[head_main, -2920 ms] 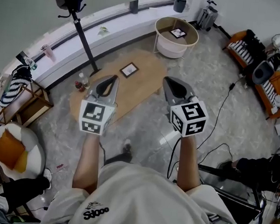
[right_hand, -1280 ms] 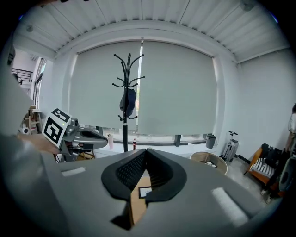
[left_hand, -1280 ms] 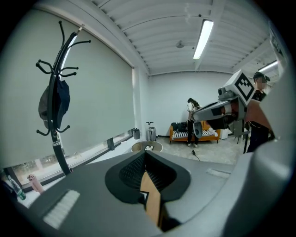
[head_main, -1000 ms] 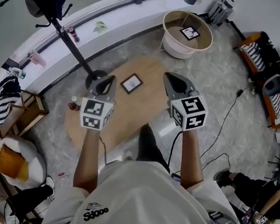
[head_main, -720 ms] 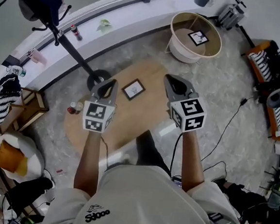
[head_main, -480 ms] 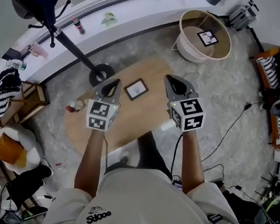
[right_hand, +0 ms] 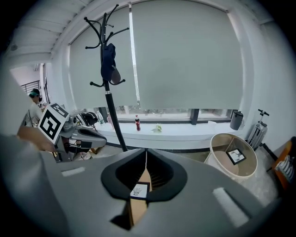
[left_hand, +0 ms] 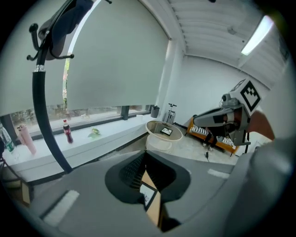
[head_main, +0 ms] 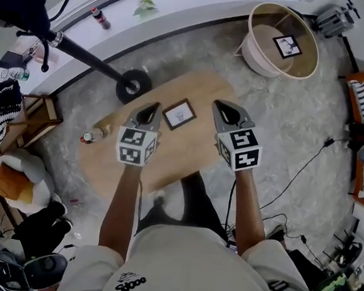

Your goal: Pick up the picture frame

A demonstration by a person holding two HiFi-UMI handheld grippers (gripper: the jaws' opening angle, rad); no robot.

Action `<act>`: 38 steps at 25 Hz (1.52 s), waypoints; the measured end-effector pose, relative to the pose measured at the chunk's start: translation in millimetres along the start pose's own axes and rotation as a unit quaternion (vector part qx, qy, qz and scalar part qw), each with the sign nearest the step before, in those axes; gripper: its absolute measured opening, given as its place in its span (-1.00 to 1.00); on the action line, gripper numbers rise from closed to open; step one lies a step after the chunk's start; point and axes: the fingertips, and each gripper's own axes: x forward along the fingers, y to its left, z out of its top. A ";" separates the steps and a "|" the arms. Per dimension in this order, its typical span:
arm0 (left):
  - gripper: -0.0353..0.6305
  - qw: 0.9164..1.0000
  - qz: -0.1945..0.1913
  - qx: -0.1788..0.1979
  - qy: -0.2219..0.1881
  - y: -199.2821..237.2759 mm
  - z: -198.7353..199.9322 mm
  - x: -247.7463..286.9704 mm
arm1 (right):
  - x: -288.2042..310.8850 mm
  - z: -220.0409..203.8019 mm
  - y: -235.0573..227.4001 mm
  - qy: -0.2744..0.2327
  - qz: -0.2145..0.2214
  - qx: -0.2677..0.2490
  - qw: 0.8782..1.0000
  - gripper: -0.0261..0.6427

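Note:
A small dark picture frame (head_main: 179, 114) with a white print lies flat on the oval wooden table (head_main: 188, 152). My left gripper (head_main: 149, 110) hangs shut just left of it, and my right gripper (head_main: 226, 108) hangs shut to its right. Neither one touches it. Both point forward and down over the tabletop. In the left gripper view the frame (left_hand: 148, 196) shows below the closed tips of the left gripper (left_hand: 144, 159). In the right gripper view the frame (right_hand: 138, 190) lies under the closed right gripper (right_hand: 146, 156). Nothing is between either pair of jaws.
A round cream basket (head_main: 259, 56) beyond the table holds a second picture frame (head_main: 286, 45). The coat stand's base (head_main: 134, 85) sits at the table's far left edge. A bottle (head_main: 89, 137) stands on the floor at left, and a wooden side table (head_main: 34, 115) is beside it. A cable (head_main: 307, 162) crosses the floor at right.
Both grippers have come forward and down over the table and now flank the frame. The frame has not moved on the table. The jaws stay closed.

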 end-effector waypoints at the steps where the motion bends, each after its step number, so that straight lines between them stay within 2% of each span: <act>1: -0.86 1.000 0.003 -0.007 0.007 3.5 -7.1 7.3 | 9.1 -4.6 -1.8 0.007 0.003 0.000 1.000 -0.88; 6: -0.80 0.998 0.013 -0.033 0.049 18.1 -51.7 39.1 | 55.1 -35.2 -1.7 0.042 0.030 0.004 0.999 -0.80; 13: -0.71 0.991 0.024 -0.101 0.087 33.4 -107.2 85.9 | 112.5 -85.1 -21.2 0.085 0.053 0.030 0.994 -0.74; 21: -0.67 0.977 0.038 -0.153 0.147 54.1 -192.3 127.6 | 182.5 -159.1 -21.3 0.142 0.075 0.045 0.986 -0.70; 25: -0.64 0.968 0.051 -0.183 0.165 64.4 -229.0 141.8 | 212.1 -189.1 -14.4 0.166 0.090 0.044 0.981 -0.68; 38: -0.55 0.945 0.075 -0.250 0.199 72.2 -305.3 182.2 | 272.7 -276.3 -9.7 0.241 0.102 0.047 0.964 -0.58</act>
